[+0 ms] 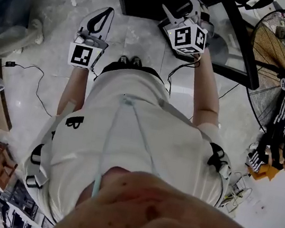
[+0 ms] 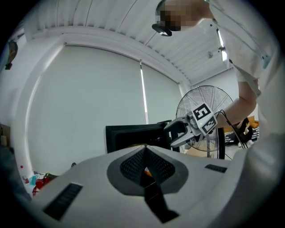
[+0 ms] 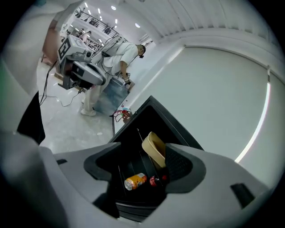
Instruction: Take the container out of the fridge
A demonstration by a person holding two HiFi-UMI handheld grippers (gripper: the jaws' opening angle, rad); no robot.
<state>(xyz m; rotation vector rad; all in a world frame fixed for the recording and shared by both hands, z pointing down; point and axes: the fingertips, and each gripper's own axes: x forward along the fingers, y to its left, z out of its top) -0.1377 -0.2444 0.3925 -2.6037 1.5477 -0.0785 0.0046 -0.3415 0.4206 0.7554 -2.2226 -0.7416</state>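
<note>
The beige container [image 3: 154, 149] leans on a shelf inside the open black fridge [image 3: 138, 120], near an orange can [image 3: 135, 181] and a dark bottle [image 3: 156, 180]. I judge it light, thin-walled and liable to flex, so I'd pinch its rim gently. My right gripper [image 3: 143, 165] has its jaws apart, empty, short of the fridge. My left gripper [image 2: 145, 156] has its jaws together on nothing.

Open lab-like work hall, pale tiled floor [image 1: 52, 43], large standing fan [image 1: 284, 79], loose cables [image 1: 25, 66], ribbed white ceiling [image 2: 111, 18]
</note>
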